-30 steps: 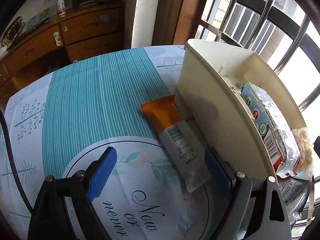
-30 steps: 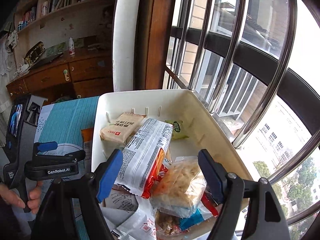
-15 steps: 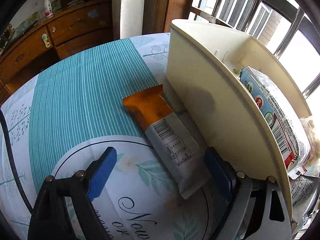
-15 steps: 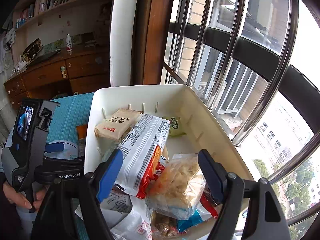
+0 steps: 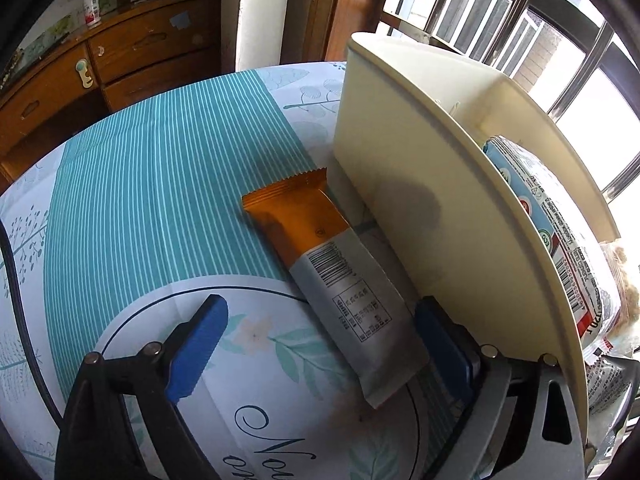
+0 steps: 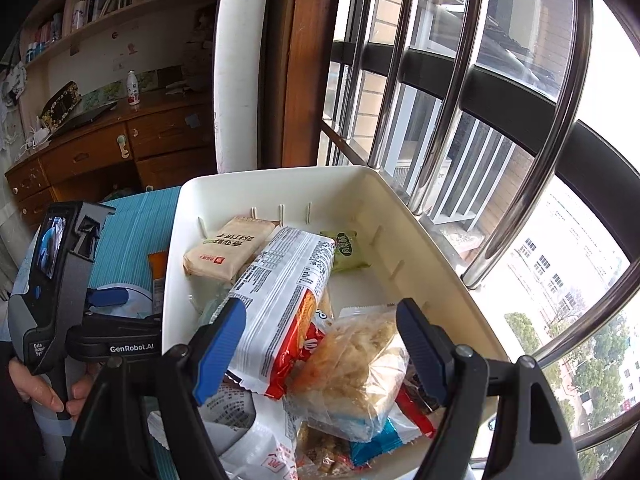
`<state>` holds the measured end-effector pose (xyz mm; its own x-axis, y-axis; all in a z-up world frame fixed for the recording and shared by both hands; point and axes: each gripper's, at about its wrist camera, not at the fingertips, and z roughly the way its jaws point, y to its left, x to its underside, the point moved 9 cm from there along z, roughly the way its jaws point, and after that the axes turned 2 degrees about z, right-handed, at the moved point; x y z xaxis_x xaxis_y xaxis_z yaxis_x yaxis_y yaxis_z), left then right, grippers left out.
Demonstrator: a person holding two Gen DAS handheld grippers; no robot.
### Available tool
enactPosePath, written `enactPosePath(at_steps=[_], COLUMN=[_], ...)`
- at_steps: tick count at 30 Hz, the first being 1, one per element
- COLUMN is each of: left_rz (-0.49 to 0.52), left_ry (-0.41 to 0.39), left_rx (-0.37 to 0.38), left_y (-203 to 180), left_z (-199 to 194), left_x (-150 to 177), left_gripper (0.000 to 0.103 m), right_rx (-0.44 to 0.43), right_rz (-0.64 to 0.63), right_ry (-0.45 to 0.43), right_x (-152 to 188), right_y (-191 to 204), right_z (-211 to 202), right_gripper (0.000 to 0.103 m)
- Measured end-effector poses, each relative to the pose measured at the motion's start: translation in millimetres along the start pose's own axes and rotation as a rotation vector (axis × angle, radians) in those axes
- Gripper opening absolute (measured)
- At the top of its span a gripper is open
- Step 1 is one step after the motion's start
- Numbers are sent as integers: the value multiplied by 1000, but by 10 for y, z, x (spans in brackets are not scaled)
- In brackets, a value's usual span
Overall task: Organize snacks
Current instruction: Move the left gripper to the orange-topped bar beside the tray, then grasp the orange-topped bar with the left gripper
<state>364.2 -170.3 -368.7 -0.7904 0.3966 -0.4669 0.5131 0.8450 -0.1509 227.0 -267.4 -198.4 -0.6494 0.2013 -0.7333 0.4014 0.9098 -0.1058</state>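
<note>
One snack bar (image 5: 336, 280) lies flat on the worktop (image 5: 140, 208) against the bin (image 5: 420, 184) wall, long axis running ahead from between the wide, empty, just-widened left tool (image 5: 320, 340), now lower and nearer than earlier; right tool (image 6: 320, 344) hovers open over the bin.

One orange and grey snack bar (image 5: 336, 276) is lying on the tablecloth (image 5: 160, 200). One white bin (image 6: 400, 200) is holding at least six snack packs; the bottom ones are hiding.
</note>
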Motion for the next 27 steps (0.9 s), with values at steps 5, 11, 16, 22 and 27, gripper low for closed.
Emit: enactPosePath(at_steps=[5, 11, 16, 22, 27], left_rz=[-49, -140, -152, -160, -199], left_ry=[-19, -8, 12, 15, 46], left_rx=[19, 87, 93, 71, 45], left_y=[-30, -32, -42, -45, -20], left_z=[-24, -33, -45, -150, -230], left_x=[-31, -55, -8, 126, 220], left_gripper=[66, 42, 38, 31, 30], right_rx=[5, 8, 12, 5, -13], right_rz=[5, 10, 18, 31, 28], right_ry=[2, -5, -10, -17, -25], right_x=[3, -29, -45, -53, -75], right_y=[-18, -63, -123, -201, -235], right_z=[-8, -45, -78, -124, -164], right_gripper=[78, 78, 78, 78, 78])
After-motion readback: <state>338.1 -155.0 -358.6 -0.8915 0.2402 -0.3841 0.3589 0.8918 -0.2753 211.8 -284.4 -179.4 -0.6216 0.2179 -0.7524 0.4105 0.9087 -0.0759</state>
